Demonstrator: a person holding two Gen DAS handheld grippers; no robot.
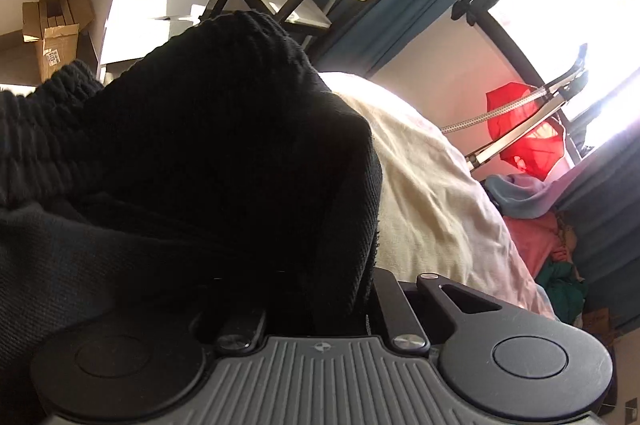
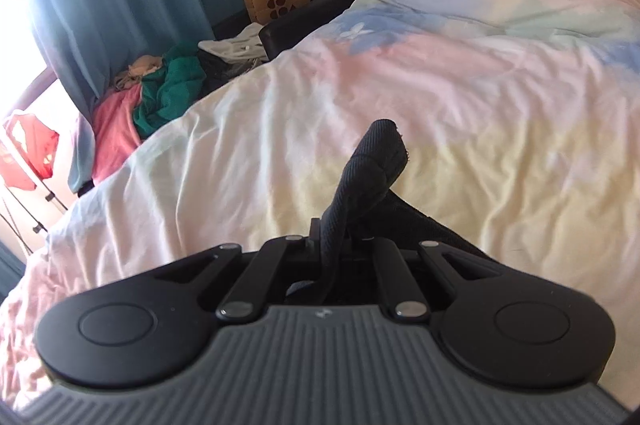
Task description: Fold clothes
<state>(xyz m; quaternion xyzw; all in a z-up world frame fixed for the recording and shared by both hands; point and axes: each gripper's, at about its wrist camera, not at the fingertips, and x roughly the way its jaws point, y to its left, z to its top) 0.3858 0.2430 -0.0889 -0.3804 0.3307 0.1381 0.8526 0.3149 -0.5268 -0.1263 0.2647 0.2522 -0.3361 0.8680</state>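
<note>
Pinching black garment point(image 2: 372, 165): right hand-held gripper point(image 2: 340, 241) | left hand-held gripper point(image 1: 320, 309): state hidden | pastel duvet point(image 2: 500, 85)

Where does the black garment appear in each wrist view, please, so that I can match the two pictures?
Left wrist view: the black garment fills the left and centre, bunched over the left hand-held gripper.
Right wrist view: only a narrow ribbed strip of it rises at centre from the right hand-held gripper.
Shared landmark: the red cloth by the window, right in the left view, left in the right view.
</note>
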